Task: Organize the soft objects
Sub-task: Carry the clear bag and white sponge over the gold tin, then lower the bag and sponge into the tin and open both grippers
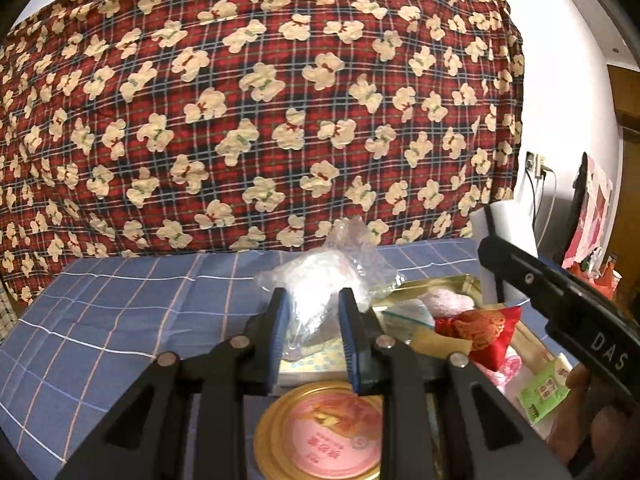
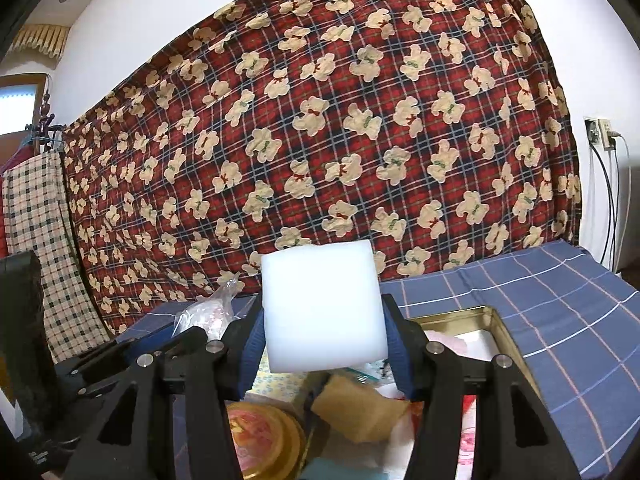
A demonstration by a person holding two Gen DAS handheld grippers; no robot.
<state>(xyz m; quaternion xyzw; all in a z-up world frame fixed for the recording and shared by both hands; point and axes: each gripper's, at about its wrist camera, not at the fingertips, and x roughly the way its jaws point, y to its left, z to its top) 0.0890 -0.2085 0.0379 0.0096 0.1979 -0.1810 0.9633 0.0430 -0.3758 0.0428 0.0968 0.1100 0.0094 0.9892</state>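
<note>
**A:** Closest in on the left wrist view, the left gripper (image 1: 314, 312) is clenched on a clear plastic bag (image 1: 320, 280) of white filling, its blue fingers (image 1: 278, 332) pressing in from both sides. The bag is up off the blue checked surface (image 1: 120, 312).

**B:** And right below those fingers, a round gold lid (image 1: 320, 432) with a pink face, lying at the near edge of the surface.

**A:** Over to the right wrist view: the right gripper (image 2: 324, 336) is grasping a white foam block (image 2: 322, 308), held upright between its fingers (image 2: 254, 344), with the block's top standing clear above them.

**B:** Under that block, a tan pouch (image 2: 360, 412), and the gold lid again down at the near edge.

**A:** Just beyond, the gold-rimmed tray (image 1: 440, 282) sits toward the right side of the surface. Inside it I see a pink fluffy item (image 1: 444, 300), and a red embroidered pouch (image 1: 480, 328) lies at its near side.

**B:** A green-printed packet (image 1: 544, 396) nearer the right edge, beside a hand (image 1: 592, 420) gripping the right tool's handle.

**A:** Farther back, the surface runs bare to its far edge on the left.

**B:** And behind everything hangs the red plaid bear-print blanket (image 1: 260, 100), covering the wall. Power cords (image 2: 612, 200) drop from a socket at the far right.
</note>
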